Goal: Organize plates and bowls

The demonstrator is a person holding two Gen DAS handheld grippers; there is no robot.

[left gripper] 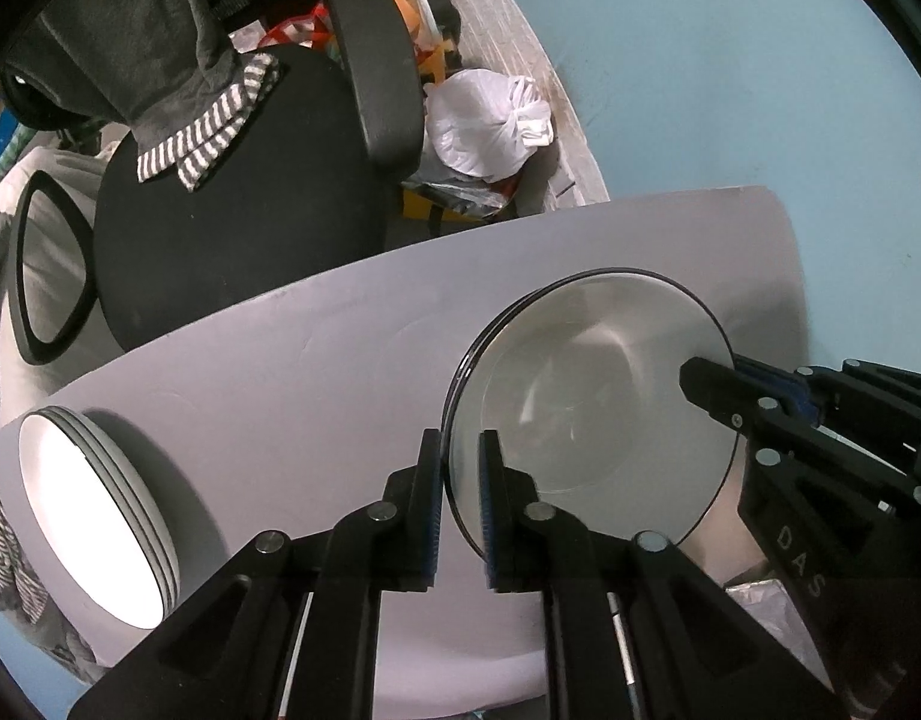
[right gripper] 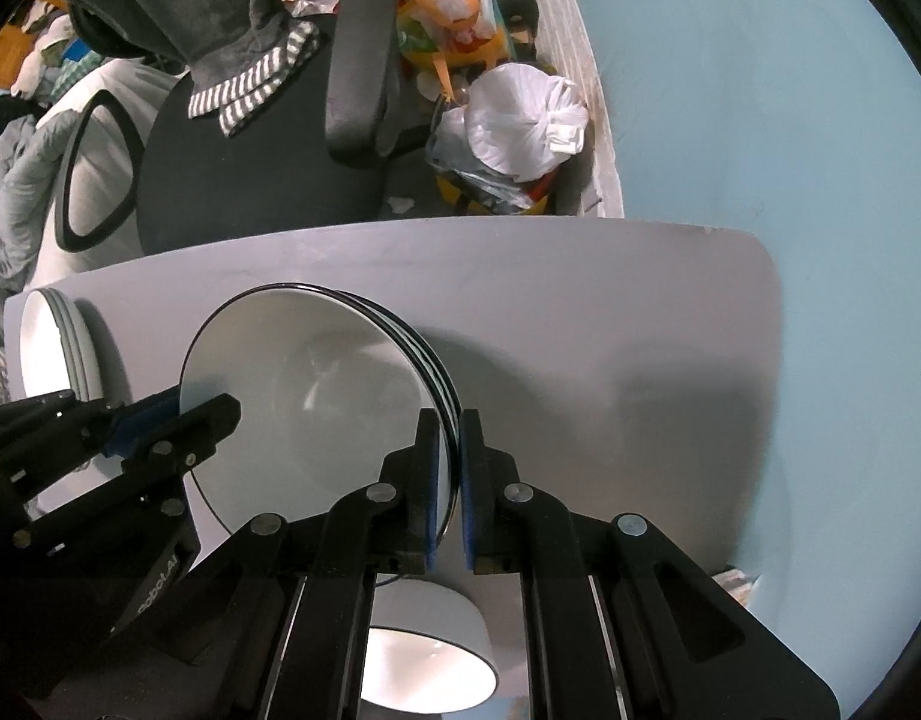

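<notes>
My left gripper pinches one edge of the black-rimmed plate between its jaws; my right gripper pinches the opposite edge in the same way. The plate is the top one of a stack of black-rimmed plates on the tabletop. A stack of white plates lies at the tabletop's left end. A white bowl sits below my right jaws. A black chair stands behind the tabletop.

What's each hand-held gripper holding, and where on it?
Both grip the black-rimmed plate by its rim: the left hand-held gripper on one edge, the right hand-held gripper on the opposite edge.
</notes>
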